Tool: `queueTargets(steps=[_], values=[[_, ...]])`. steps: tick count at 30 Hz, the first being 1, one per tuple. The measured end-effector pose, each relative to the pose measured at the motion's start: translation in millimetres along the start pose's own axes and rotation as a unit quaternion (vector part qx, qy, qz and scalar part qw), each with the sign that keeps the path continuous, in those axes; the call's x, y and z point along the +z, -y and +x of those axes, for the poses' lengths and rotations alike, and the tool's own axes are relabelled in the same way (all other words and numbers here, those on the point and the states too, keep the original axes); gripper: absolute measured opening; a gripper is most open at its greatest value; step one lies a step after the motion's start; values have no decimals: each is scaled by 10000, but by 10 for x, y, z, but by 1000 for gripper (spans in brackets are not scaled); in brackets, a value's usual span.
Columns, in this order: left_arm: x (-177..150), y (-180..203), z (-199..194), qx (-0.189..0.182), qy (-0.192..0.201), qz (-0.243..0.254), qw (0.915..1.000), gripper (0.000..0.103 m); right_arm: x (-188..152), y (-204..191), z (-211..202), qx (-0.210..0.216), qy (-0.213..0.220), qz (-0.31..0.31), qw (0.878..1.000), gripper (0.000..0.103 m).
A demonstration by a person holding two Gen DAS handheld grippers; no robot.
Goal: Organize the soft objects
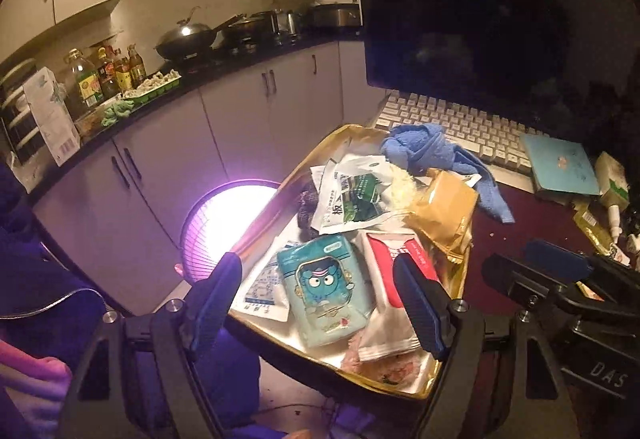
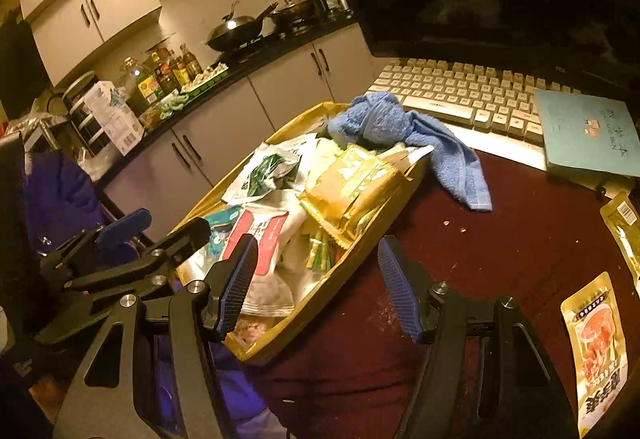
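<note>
Your left gripper (image 1: 324,303) hangs over the near end of the shallow gold-lined tray (image 1: 296,167), its blue-padded jaws spread wide with nothing between them; your right gripper (image 2: 316,287) is likewise wide and empty, straddling the tray's near right rim above the dark red tabletop (image 2: 500,251).

The crumpled blue terry towel (image 2: 384,119) sits bunched on the tray's far corner, one tail spilling over the rim onto the table, just in front of the cream keyboard (image 2: 460,91). Inside the tray, soft packets lie heaped and overlapping: a teal tissue pack with a cartoon face (image 1: 324,287), a red-and-white pouch (image 1: 396,259), a white-and-green sachet (image 1: 352,195) and a crinkled gold foil bag (image 2: 352,187).

A yellow snack packet (image 2: 596,351) lies apart on the table at your right, its lower edge cut off by the lens rim. A pale teal booklet (image 2: 588,131) rests partly on the keyboard.

What lies under the heap is hidden, and the pinkish item at the tray's near end is too blurred to identify. The black monitor (image 1: 480,7) shows only darkness. A bright pink-white glow (image 1: 228,215) beside the tray washes out its source.
</note>
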State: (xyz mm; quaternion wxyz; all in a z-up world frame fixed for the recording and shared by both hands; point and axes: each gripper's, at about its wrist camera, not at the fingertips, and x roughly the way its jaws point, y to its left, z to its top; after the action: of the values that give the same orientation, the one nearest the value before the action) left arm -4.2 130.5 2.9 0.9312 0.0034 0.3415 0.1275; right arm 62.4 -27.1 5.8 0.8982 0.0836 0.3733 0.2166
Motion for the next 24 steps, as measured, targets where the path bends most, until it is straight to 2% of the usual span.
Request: queueTargets(steps=[17,24], values=[[10,-56,74,66,-116,62,9999,78,17,-13,69,-296,-130,105,9994,63],[19,-84,123,102,-180,60,9998,78,52,10,76,-293,-97,172,9994,63]])
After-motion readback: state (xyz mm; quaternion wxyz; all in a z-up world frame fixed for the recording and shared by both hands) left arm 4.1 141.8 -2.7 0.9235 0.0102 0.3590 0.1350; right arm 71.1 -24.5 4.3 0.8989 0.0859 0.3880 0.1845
